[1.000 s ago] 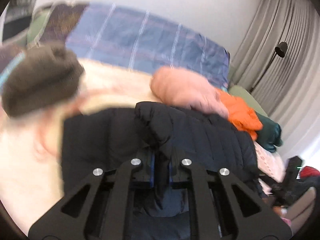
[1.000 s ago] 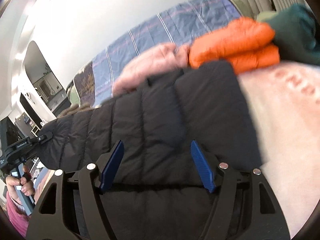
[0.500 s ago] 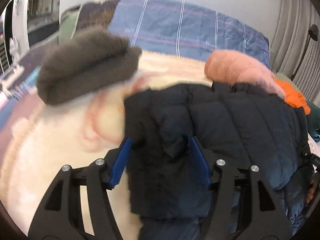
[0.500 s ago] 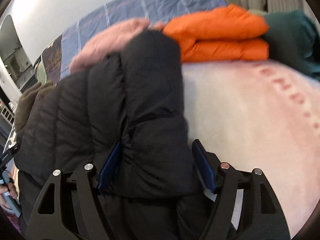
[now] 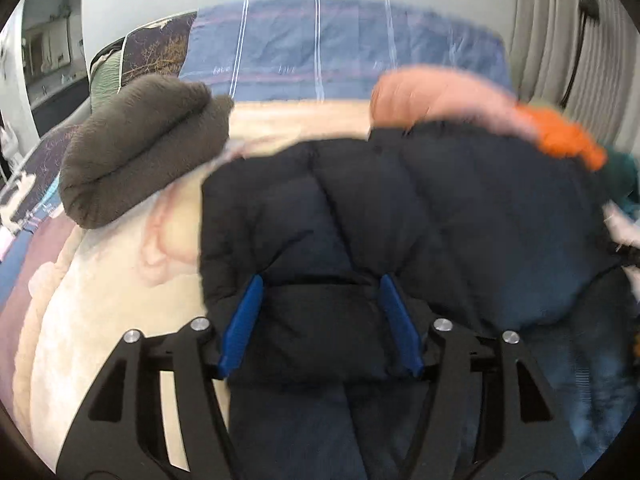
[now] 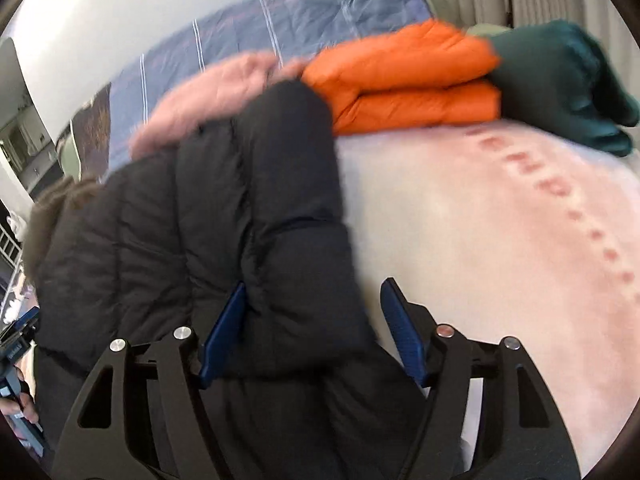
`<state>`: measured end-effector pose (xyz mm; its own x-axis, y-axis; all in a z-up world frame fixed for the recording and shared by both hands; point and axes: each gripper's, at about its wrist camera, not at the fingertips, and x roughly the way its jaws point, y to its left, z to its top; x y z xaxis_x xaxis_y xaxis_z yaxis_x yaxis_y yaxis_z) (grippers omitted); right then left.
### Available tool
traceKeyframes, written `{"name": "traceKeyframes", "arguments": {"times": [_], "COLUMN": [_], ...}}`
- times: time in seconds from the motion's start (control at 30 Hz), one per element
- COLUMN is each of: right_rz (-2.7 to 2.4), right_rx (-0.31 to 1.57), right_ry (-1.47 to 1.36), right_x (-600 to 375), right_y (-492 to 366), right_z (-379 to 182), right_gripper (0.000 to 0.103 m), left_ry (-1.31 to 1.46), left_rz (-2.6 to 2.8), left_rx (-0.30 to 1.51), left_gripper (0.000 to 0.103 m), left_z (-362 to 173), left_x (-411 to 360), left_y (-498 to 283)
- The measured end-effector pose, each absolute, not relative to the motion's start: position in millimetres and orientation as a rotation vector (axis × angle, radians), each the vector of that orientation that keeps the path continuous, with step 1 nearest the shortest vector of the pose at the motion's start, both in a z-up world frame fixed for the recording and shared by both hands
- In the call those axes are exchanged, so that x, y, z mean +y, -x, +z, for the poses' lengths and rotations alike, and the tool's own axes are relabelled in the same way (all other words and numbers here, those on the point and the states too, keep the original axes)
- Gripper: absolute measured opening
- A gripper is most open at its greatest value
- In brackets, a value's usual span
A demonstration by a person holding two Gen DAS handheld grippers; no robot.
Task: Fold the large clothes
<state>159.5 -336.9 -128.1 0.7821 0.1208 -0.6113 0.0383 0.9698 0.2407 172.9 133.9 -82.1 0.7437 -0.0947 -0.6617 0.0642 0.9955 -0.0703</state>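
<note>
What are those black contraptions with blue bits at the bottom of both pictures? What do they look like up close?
They are two matching hand-held grippers. The left gripper and right gripper each have a black frame of angular arms with triangular cut-outs and round silver bolt heads. Each carries two flat, bright blue fingers. No cables or markings show on either.

A black quilted puffer jacket (image 5: 400, 208) lies folded on the pale pink bed blanket, filling the centre and right of the left wrist frame; in the right wrist view the same jacket (image 6: 224, 208) spreads across the left half, one padded fold running down to the lower centre
</note>
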Motion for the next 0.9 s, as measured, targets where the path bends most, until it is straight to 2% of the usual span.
{"name": "traceKeyframes", "arguments": {"times": [0.17, 0.3, 0.47, 0.9], "right_rz": [0.108, 0.185, 0.268, 0.355], "right_rx": [0.671, 0.752, 0.749, 0.74], "right_ry": [-0.219, -0.33, -0.42, -0.401], "right_x": [-383.5, -406.0, -418.4, -402.8], "right_y": [-103.9, -61.8, -31.5, 30.5], "right_z": [-127.7, -154.6, -169.4, -175.2], "right_gripper": [0.07, 0.07, 0.07, 0.07], "left_ry": [0.088, 0.122, 0.172, 0.204], "left_rz": [-0.148, -0.207, -0.285, -0.385], "left_rx": [0.703, 0.788, 0.892, 0.918], "left_gripper": [0.081, 0.081, 0.081, 0.083], "left_z": [-59.9, -82.9, -116.2, -128.9], "left_x": [170.6, 189.3, 192.0, 188.1], "left_y": [-112.2, -64.7, -32.0, 18.7]}}
